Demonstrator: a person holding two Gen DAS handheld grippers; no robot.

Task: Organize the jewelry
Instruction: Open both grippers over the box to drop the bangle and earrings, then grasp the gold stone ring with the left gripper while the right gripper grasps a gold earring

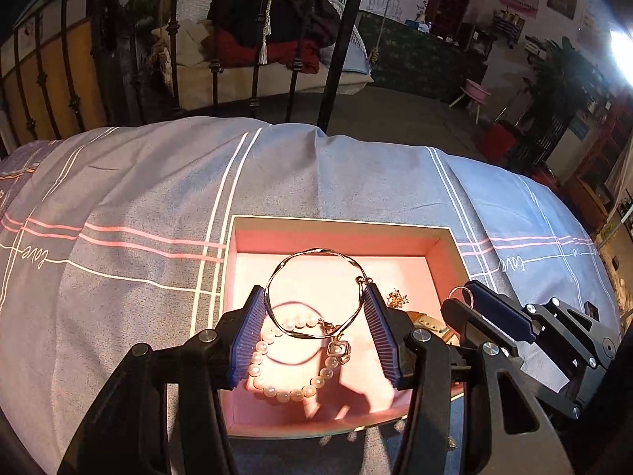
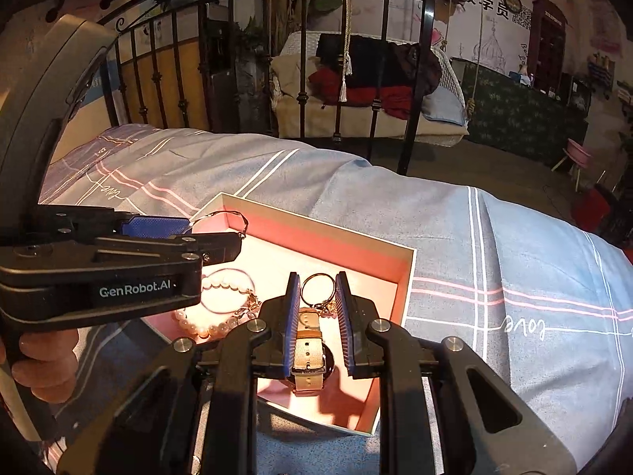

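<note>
Holding a thin silver bangle (image 1: 314, 293) between the blue pads of the left gripper (image 1: 315, 330), jaws pinching it across its width, raised above the floor of the pink-lined box (image 1: 340, 233). Hanging over the pearl bracelet (image 1: 290, 360), which is lying on the box floor near the near-left corner, a small charm at its clasp. Casting a ring-shaped shadow onto the lining just below.

Pinching a small ring (image 2: 315, 287) between the fingers of the right gripper (image 2: 316, 308), jaws closed narrowly on its two sides, directly above the tan-strapped watch (image 2: 310, 356) lying in the box's right half. Sitting beside the ring, close to the right pad: a small gold ornament (image 2: 326, 308), contact not clear.

Crowding the box from the near side, both tools side by side, the right one just off the left one's right finger in the left wrist view. Leaving the far strip of pink floor below the back wall bare. Standing upright all round, the box walls, white rim on top. Stretching wide beyond the far and right rims: the blue striped bedsheet (image 2: 494, 245), smooth, ending at the black iron bed rail (image 2: 411, 91).
</note>
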